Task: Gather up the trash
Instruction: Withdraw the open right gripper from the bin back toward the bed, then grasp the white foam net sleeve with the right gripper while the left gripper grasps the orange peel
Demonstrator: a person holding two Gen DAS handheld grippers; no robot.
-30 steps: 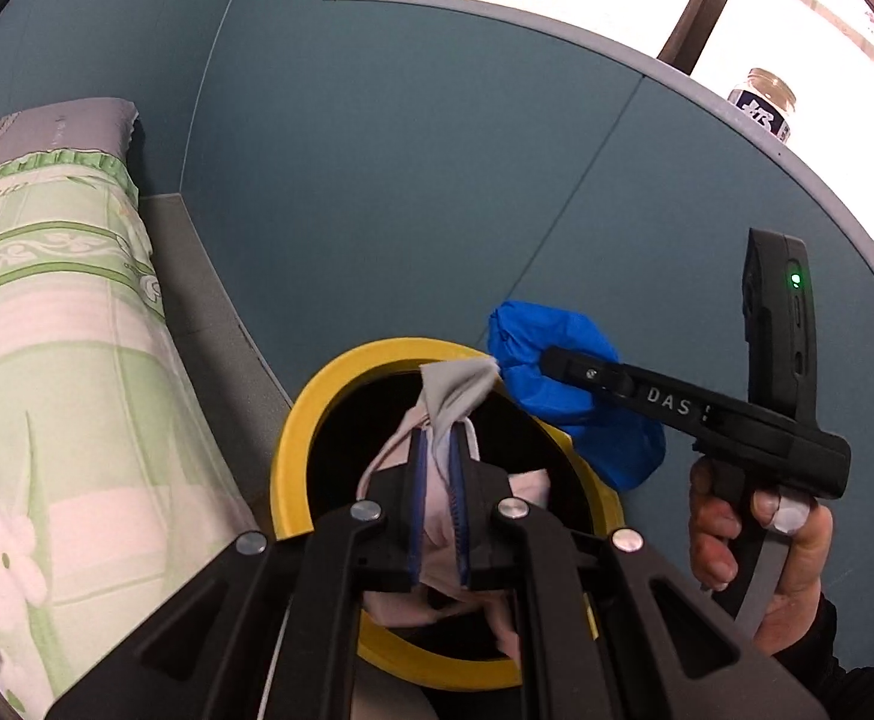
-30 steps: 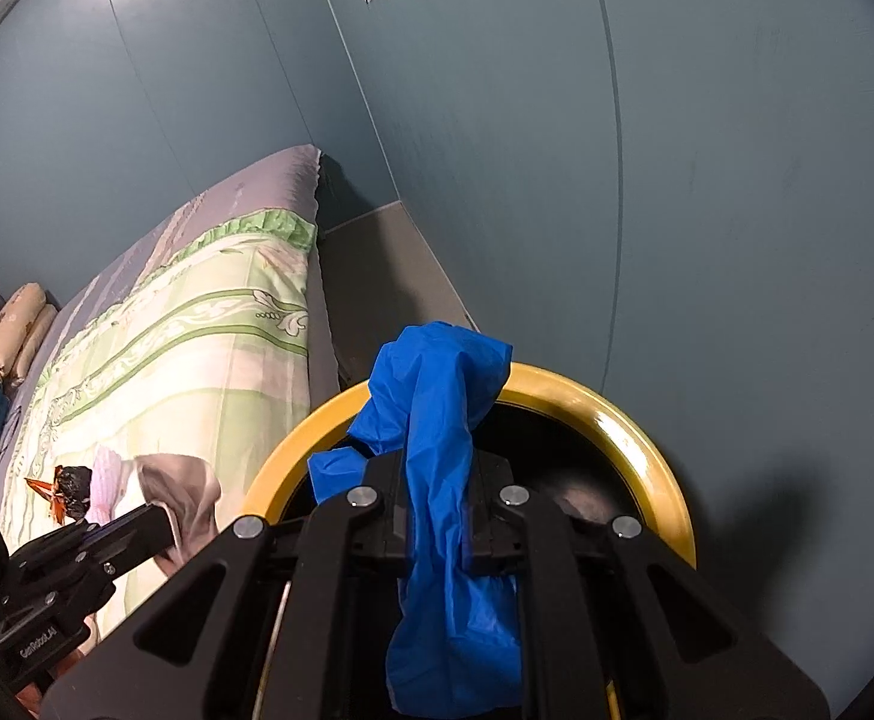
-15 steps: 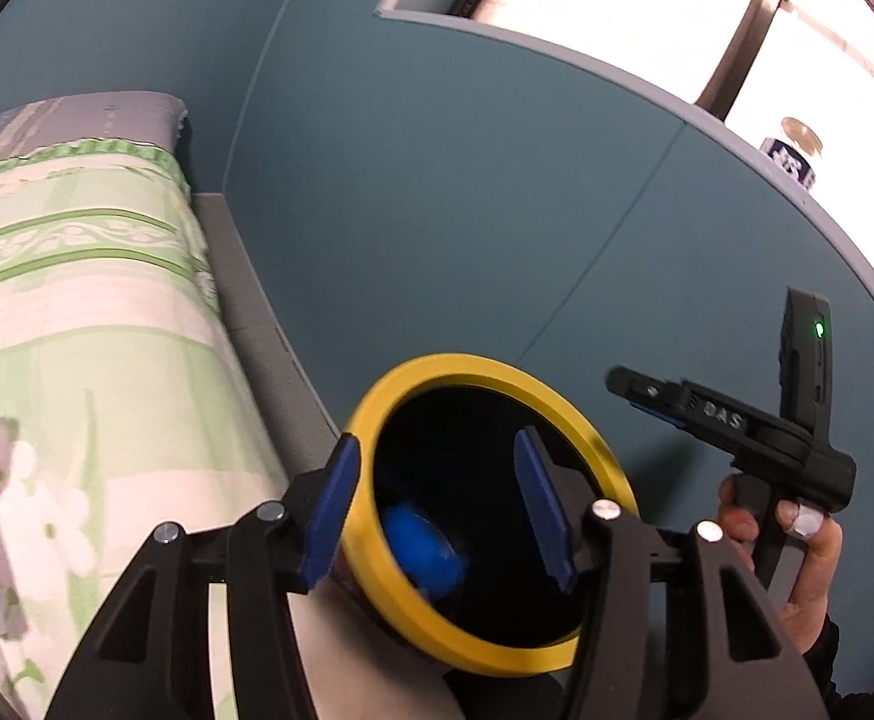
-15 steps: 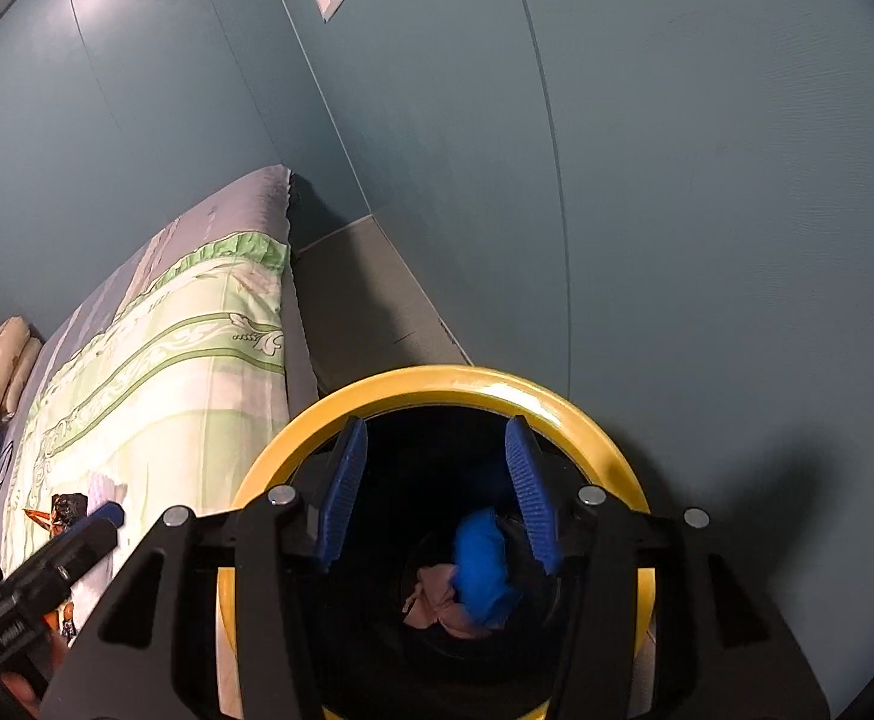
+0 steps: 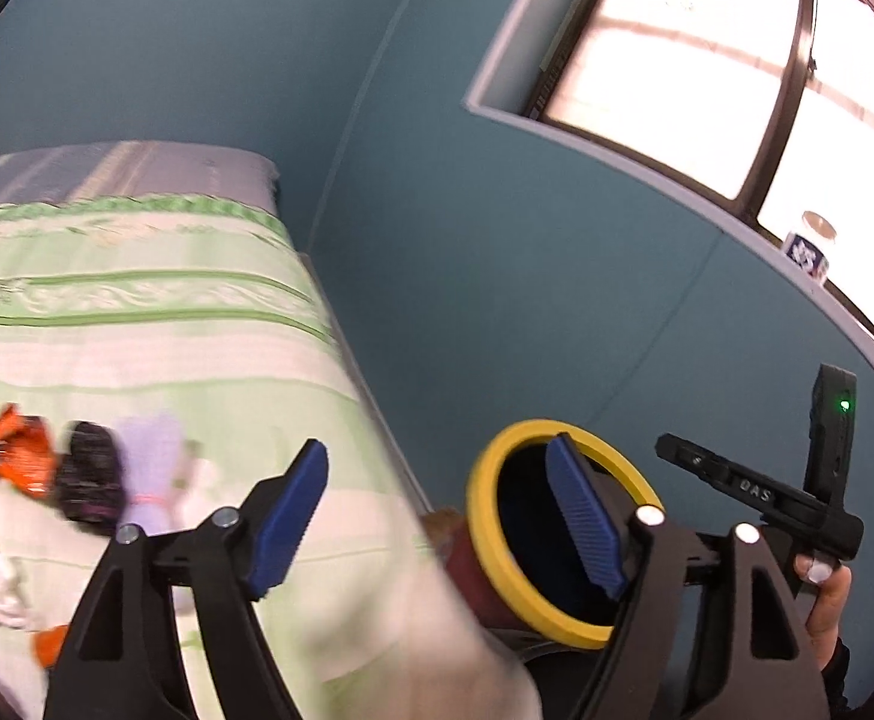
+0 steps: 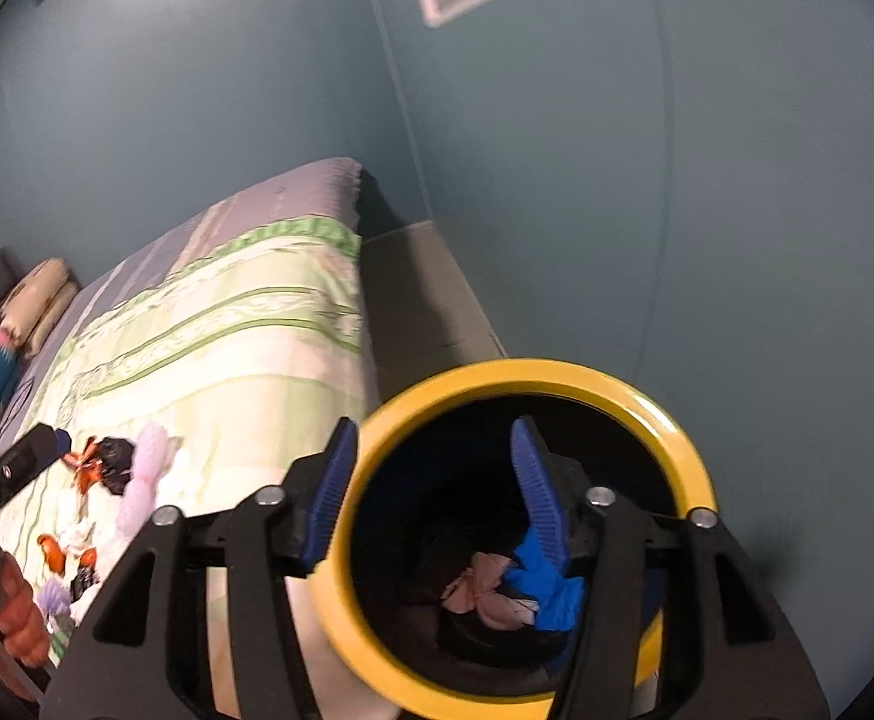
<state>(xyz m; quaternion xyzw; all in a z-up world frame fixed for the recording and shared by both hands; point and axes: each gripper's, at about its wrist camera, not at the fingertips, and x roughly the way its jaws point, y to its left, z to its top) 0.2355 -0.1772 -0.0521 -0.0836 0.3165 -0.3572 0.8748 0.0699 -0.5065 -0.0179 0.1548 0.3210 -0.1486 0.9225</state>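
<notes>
A yellow-rimmed bin stands between the bed and the blue wall. A blue wad and a pinkish cloth lie at its bottom. My right gripper hangs over the bin's left rim, jaws still opening, nothing between them. My left gripper straddles the bed edge and the bin, jaws opening and empty. Loose trash lies on the bedspread: an orange wrapper, a black scrap, a lilac piece. The same pile shows in the right wrist view.
The green-striped bed fills the left; a grey ledge runs between it and the blue wall. A jar stands on the window sill. The right hand and the left hand grip the handles. Pillows lie far left.
Both grippers let go of their loads: the grey-pink cloth and the blue wad now lie inside the bin. Both sets of jaws spread wide, and the left gripper swung left toward the bed.
</notes>
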